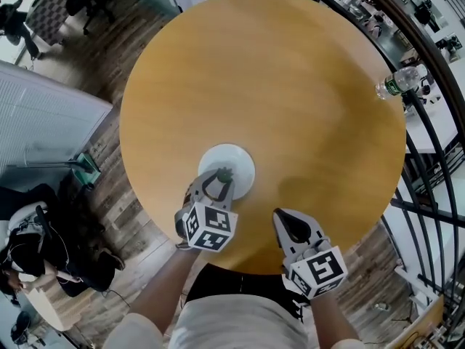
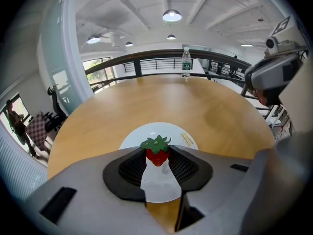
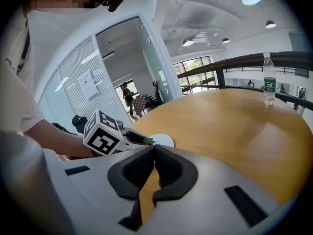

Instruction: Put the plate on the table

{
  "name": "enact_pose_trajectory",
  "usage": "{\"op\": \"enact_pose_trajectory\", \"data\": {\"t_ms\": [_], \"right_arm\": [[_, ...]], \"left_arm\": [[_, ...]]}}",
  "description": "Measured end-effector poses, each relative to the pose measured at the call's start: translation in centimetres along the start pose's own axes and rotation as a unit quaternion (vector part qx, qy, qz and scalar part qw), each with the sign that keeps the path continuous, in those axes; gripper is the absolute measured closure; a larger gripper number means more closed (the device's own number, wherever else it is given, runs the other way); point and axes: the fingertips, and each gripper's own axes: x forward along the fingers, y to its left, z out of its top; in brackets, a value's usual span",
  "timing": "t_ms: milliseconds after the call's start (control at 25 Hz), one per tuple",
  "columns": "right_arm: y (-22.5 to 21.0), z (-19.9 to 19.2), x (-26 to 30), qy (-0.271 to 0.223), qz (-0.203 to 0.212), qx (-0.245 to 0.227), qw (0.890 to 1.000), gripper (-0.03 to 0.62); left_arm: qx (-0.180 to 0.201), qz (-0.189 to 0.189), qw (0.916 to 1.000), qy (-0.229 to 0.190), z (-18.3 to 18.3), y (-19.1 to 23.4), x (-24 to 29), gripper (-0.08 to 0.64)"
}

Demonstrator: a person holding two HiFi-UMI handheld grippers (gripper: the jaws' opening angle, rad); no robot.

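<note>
Left gripper jaws clamped on a strawberry, held over the white plate. Plate lies flat on the round wooden table, near the person's edge. Right gripper jaws closed together, nothing between them

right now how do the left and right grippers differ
The left gripper grips a strawberry in its jaws; the right gripper has its jaws shut on nothing. The left gripper is over the white plate; the right gripper is over bare table. Both carry a marker cube.
</note>
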Motion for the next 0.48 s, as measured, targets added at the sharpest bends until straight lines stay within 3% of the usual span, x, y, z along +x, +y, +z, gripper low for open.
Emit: {"op": "enact_pose_trajectory", "data": {"t_ms": [480], "right_arm": [[0.0,-0.3,-0.2,0.001,0.004,0.007,1.0,0.571]], "left_arm": [[0.016,0.006,0.9994,0.029,-0.6,-0.5,1.3,0.405]]}}
